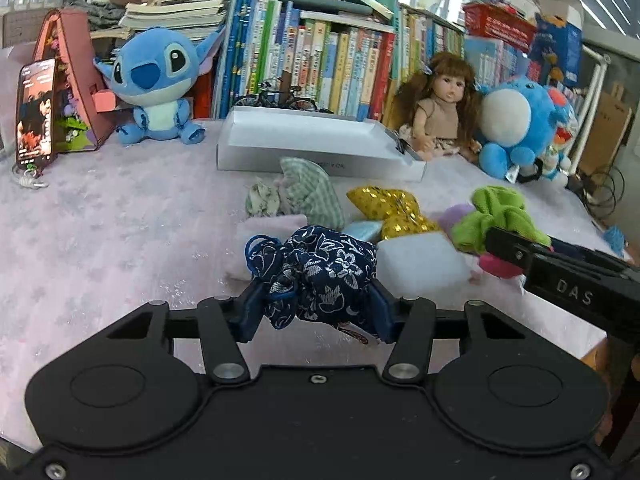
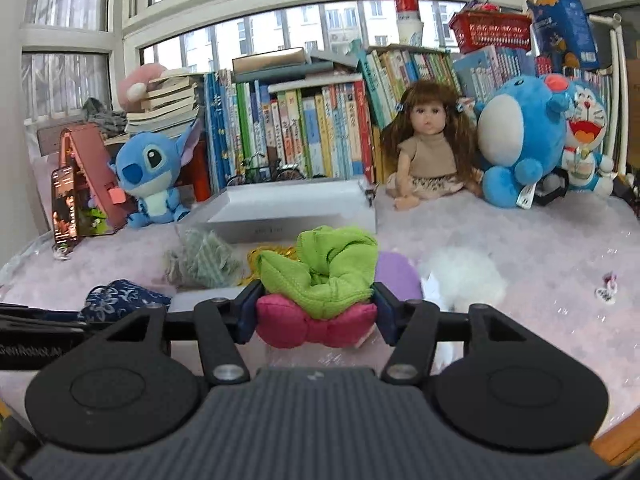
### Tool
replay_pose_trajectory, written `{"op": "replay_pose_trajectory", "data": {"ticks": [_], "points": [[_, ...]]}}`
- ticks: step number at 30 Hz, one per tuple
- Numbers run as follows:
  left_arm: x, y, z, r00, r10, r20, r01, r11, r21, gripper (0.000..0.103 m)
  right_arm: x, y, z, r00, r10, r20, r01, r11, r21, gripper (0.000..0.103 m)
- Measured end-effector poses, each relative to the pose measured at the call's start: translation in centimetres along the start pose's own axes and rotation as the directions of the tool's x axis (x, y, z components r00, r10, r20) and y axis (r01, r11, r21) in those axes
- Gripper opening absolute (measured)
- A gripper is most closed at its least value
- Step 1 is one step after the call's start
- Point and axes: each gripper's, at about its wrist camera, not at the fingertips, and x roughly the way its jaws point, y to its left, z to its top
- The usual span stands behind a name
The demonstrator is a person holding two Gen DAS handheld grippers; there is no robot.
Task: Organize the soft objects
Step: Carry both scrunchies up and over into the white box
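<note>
Your left gripper (image 1: 316, 304) pinches the navy flower pouch (image 1: 320, 268) just over the pink table (image 1: 112, 240). Your right gripper (image 2: 316, 308) squeezes a green cloth (image 2: 320, 268) and a pink pillow (image 2: 312, 328) together; the pillow sits low and may slip out.

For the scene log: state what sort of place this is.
Probably a child's room or home play corner by a window: a row of children's books, a blue plush toy and a doll sit along a pink-covered surface.
</note>
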Motion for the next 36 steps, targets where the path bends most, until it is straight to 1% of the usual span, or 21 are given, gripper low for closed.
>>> {"op": "replay_pose_trajectory", "data": {"ticks": [4,9,14,19,24,26,28,30,33,36], "points": [[0.1,0.7,0.9,1.000,0.018,0.010,-0.018,1.000,-0.012,0.051,0.3,-0.4,0.5,0.999,-0.032,0.013,0.032,0.999,-0.007,0.061],[0.3,1.1,1.8,0.999,0.035,0.024,-0.035,0.999,-0.009,0.051,0.5,-1.4,0.8,0.999,-0.052,0.004,0.052,0.999,0.014,0.061],[1.3,1.8,3.3,1.000,0.007,0.005,-0.006,0.999,-0.040,0.051,0.8,-2.2,1.2,0.998,-0.063,-0.006,0.063,0.998,0.028,0.061],[2.3,2.1,5.8,1.000,0.003,0.030,-0.001,0.999,-0.040,0.051,1.7,-3.1,2.9,0.999,-0.040,-0.009,0.041,0.996,0.078,0.061],[3.5,2.4,8.6,0.999,-0.026,0.046,0.028,0.998,-0.056,0.051,2.9,-3.9,4.7,1.000,-0.011,-0.016,0.012,0.994,0.108,0.061],[4.2,2.8,9.7,0.997,-0.061,0.053,0.065,0.994,-0.083,0.051,3.5,-4.0,5.5,1.000,0.001,-0.017,0.000,0.994,0.109,0.061],[5.2,3.3,10.9,0.995,-0.090,0.040,0.094,0.990,-0.108,0.051,4.1,-4.1,6.3,1.000,0.012,-0.017,-0.010,0.995,0.103,0.061],[6.3,3.6,12.1,0.995,-0.096,0.032,0.099,0.988,-0.121,0.051,5.0,-4.2,7.4,1.000,0.023,-0.016,-0.022,0.995,0.098,0.061],[8.0,3.8,14.0,0.994,-0.096,0.044,0.101,0.987,-0.128,0.051,6.4,-4.3,9.1,0.999,0.041,-0.017,-0.039,0.994,0.103,0.061],[10.0,4.4,16.0,0.988,-0.144,0.062,0.152,0.977,-0.153,0.051,8.3,-4.4,10.8,0.998,0.063,-0.031,-0.059,0.990,0.125,0.061]]}}
